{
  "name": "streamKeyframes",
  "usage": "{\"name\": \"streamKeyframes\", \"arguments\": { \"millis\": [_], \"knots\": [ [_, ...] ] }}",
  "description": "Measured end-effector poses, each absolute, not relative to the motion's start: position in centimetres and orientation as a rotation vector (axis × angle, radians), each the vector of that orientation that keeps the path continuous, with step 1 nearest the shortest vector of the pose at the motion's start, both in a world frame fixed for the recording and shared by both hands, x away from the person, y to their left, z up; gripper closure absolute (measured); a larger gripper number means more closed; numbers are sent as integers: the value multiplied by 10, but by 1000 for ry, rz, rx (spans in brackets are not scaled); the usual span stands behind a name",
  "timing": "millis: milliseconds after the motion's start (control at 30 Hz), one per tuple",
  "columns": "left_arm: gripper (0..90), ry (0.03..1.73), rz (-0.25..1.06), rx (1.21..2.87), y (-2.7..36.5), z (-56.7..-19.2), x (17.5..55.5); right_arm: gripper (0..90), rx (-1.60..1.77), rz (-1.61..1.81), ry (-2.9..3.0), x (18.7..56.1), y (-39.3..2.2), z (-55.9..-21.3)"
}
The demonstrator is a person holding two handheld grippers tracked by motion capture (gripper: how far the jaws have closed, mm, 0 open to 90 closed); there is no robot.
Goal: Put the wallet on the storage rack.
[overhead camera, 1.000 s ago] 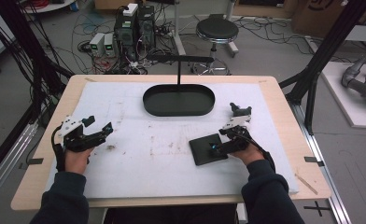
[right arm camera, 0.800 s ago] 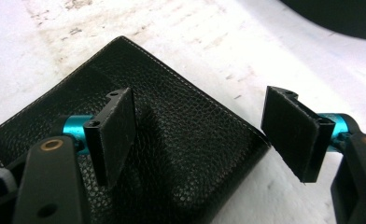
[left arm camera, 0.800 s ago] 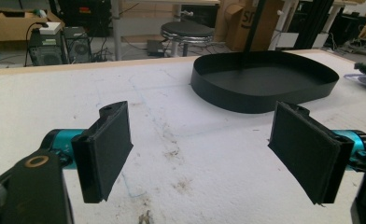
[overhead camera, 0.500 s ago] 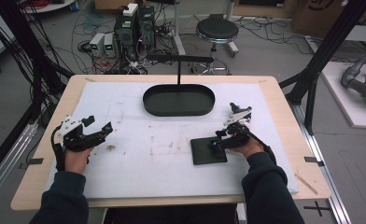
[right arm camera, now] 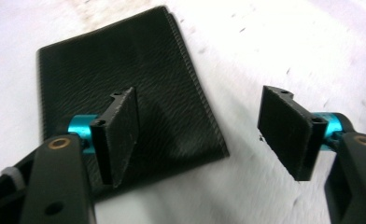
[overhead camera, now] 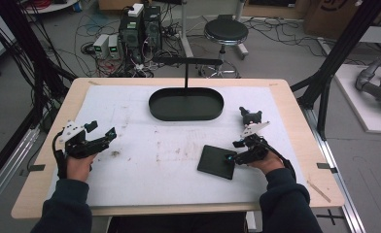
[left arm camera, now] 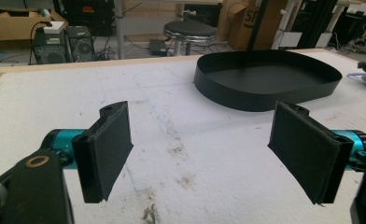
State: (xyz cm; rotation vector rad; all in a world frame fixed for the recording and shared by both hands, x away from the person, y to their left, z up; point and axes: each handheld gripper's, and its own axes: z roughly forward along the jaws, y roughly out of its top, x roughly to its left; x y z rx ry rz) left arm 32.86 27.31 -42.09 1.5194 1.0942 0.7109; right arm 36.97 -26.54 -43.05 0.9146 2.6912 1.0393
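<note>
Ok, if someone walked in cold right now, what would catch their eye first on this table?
Probably the flat black textured pad lying on the white mat near the front right, with the right gripper at its edge, jaws open, one over the pad. Next, the black oval tray at the back centre. The left gripper hangs open over bare mat at the left.
</note>
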Motion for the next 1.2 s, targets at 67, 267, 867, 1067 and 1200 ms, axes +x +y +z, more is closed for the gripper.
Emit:
{"name": "streamKeyframes", "arguments": {
  "millis": [67,267,867,1067,1200],
  "knots": [
    [208,1090,713,1522,272,-420,329,292,917,1048,2719,374,-262,-435],
    [211,1090,709,1524,271,-421,331,533,924,1149,2791,376,-265,-438],
    [215,1094,713,1520,272,-421,331,896,990,1268,2638,362,-274,-427],
    [215,1094,713,1521,272,-421,331,899,1033,1350,2442,356,-283,-408],
    [217,1097,713,1518,272,-422,332,900,1012,1323,2267,347,-285,-384]
  ]
}}
